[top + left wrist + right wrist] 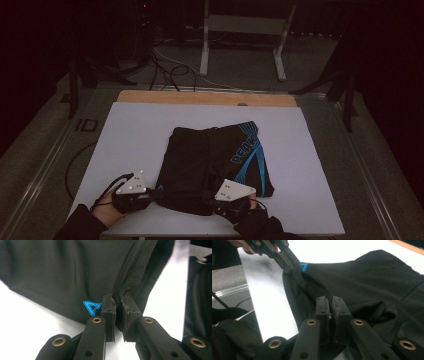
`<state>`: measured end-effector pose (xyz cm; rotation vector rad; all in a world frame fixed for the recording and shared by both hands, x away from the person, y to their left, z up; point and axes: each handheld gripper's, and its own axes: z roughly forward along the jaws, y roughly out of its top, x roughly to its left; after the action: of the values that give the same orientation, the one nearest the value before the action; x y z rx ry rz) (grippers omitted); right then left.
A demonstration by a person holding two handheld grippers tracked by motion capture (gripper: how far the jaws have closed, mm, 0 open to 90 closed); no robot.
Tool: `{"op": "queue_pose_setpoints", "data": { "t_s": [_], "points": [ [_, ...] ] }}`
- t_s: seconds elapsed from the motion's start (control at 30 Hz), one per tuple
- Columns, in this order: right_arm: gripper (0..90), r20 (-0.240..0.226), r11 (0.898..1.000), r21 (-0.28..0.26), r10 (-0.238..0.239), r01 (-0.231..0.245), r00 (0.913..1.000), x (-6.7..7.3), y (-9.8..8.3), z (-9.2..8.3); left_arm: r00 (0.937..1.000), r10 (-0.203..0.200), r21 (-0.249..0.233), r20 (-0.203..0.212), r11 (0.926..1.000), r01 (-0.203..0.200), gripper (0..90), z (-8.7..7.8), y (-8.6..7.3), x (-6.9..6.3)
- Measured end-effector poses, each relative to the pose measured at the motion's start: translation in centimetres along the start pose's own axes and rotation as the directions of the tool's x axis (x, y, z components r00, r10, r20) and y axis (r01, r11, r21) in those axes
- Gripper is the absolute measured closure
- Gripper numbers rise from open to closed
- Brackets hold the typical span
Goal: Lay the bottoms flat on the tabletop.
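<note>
1. Overhead, a white worktop (130,135) lies in a dim room, with cables (165,70) on the floor beyond it.
2. Black shorts (210,155) lie on its near middle.
3. Left hand-held gripper (117,302) pinches the shorts' near hem.
4. Right hand-held gripper (330,305) clamps that hem alongside.

Each black gripper (150,196) carries a grey three-cornered plate, brass-ringed screws and cable; sleeves dark

Matt black cloth shorts (212,160); smooth white table (130,140)
</note>
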<state>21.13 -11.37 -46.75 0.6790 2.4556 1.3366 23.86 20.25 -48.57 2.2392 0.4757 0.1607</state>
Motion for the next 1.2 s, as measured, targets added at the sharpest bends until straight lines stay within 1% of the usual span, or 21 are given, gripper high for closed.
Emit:
{"op": "queue_pose_setpoints", "data": {
  "t_s": [0.17,0.3,0.4,0.47,0.53,0.6,0.63,0.7,0.73,0.77,0.8,0.83,0.87,0.9,0.93,0.97,1.0,1.03,1.1,1.17,1.2],
  "points": [
    [84.8,-0.026,0.999,0.041,0.012,-0.011,0.9996,0.3,-1.3,-0.1,0.9991,0.009,0.020,0.041,0.9998,-0.009,82.6,0.1,-0.6,-0.6],
    [84.4,-0.050,0.998,0.068,0.019,-0.016,0.9986,0.9,-2.2,-0.2,0.9966,-0.004,0.039,0.083,0.9993,0.001,81.8,0.4,-0.9,-0.8],
    [81.8,-0.068,0.997,0.081,0.023,-0.017,0.9975,1.1,-2.7,0.1,0.9957,0.006,0.067,0.092,0.9977,-0.012,79.9,0.6,-1.2,-1.0],
    [77.5,-0.076,0.996,0.086,0.038,-0.032,0.9963,1.2,-2.8,0.2,0.9951,-0.001,0.076,0.098,0.9971,-0.006,77.4,0.7,-1.4,-1.1],
    [61.5,-0.090,0.997,0.065,0.041,-0.035,0.9951,0.9,-2.8,0.0,0.9940,0.000,0.080,0.110,0.9967,-0.009,72.2,0.6,-1.7,-1.1],
    [53.4,-0.063,0.999,0.038,0.040,-0.038,0.9972,0.6,-2.5,-0.3,0.9930,0.010,0.071,0.117,0.9973,-0.018,60.7,0.4,-1.8,-1.2],
    [47.3,-0.046,0.999,0.001,0.051,-0.051,0.9976,0.2,-2.4,-0.7,0.9923,0.005,0.064,0.124,0.9978,-0.013,54.9,0.3,-1.8,-1.2],
    [41.9,-0.003,0.996,-0.046,0.080,-0.080,0.9968,-0.8,-2.0,-1.6,0.9932,-0.006,0.042,0.116,0.9991,0.001,39.4,0.1,-1.8,-1.2],
    [40.0,0.016,0.994,-0.070,0.083,-0.081,0.9964,-1.4,-1.9,-2.1,0.9932,-0.007,0.037,0.116,0.9993,0.003,35.6,0.0,-1.8,-1.2],
    [38.0,0.030,0.992,-0.091,0.087,-0.084,0.9958,-1.9,-1.8,-2.5,0.9949,-0.016,0.027,0.100,0.9996,0.013,30.0,-0.1,-1.8,-1.2],
    [33.0,0.051,0.988,-0.117,0.103,-0.096,0.9934,-2.8,-1.7,-3.1,0.9941,-0.024,0.022,0.105,0.9995,0.022,22.2,-0.1,-1.7,-1.2],
    [33.0,0.051,0.988,-0.117,0.103,-0.096,0.9934,-2.8,-1.7,-3.1,0.9941,-0.024,0.022,0.105,0.9995,0.022,15.9,-0.1,-1.7,-1.2],
    [24.8,0.065,0.979,-0.164,0.131,-0.119,0.9893,-4.4,-1.9,-4.2,0.9939,-0.028,0.000,0.107,0.9996,0.028,13.1,-0.4,-1.6,-1.1],
    [24.8,0.065,0.979,-0.164,0.131,-0.119,0.9893,-4.4,-1.9,-4.2,0.9939,-0.028,0.000,0.107,0.9996,0.028,10.5,-0.4,-1.6,-1.1],
    [18.1,0.075,0.969,-0.200,0.162,-0.144,0.9840,-5.7,-2.1,-5.2,0.9944,-0.038,-0.012,0.098,0.9991,0.040,7.1,-0.5,-1.5,-1.0],
    [18.1,0.075,0.969,-0.200,0.162,-0.144,0.9840,-5.7,-2.1,-5.2,0.9944,-0.038,-0.012,0.098,0.9991,0.040,6.6,-0.5,-1.5,-1.0],
    [14.3,0.104,0.965,-0.211,0.179,-0.154,0.9784,-6.9,-2.4,-5.9,0.9965,-0.044,-0.019,0.071,0.9988,0.046,8.3,-0.6,-1.5,-1.0],
    [14.4,0.120,0.962,-0.220,0.190,-0.160,0.9745,-7.3,-2.6,-6.2,0.9963,-0.043,-0.013,0.075,0.9990,0.044,9.7,-0.6,-1.6,-1.0],
    [14.6,0.142,0.958,-0.230,0.208,-0.172,0.9678,-8.0,-2.8,-6.7,0.9980,-0.037,0.002,0.051,0.9993,0.037,21.4,-0.6,-1.6,-1.3],
    [15.2,0.170,0.955,-0.240,0.218,-0.174,0.9610,-8.4,-3.0,-7.2,0.9985,-0.021,0.022,0.050,0.9996,0.020,30.2,-0.5,-1.8,-1.6],
    [15.2,0.170,0.955,-0.240,0.218,-0.174,0.9610,-8.4,-3.0,-7.2,0.9985,-0.021,0.022,0.050,0.9996,0.020,37.8,-0.5,-1.8,-1.6]
  ]
}}
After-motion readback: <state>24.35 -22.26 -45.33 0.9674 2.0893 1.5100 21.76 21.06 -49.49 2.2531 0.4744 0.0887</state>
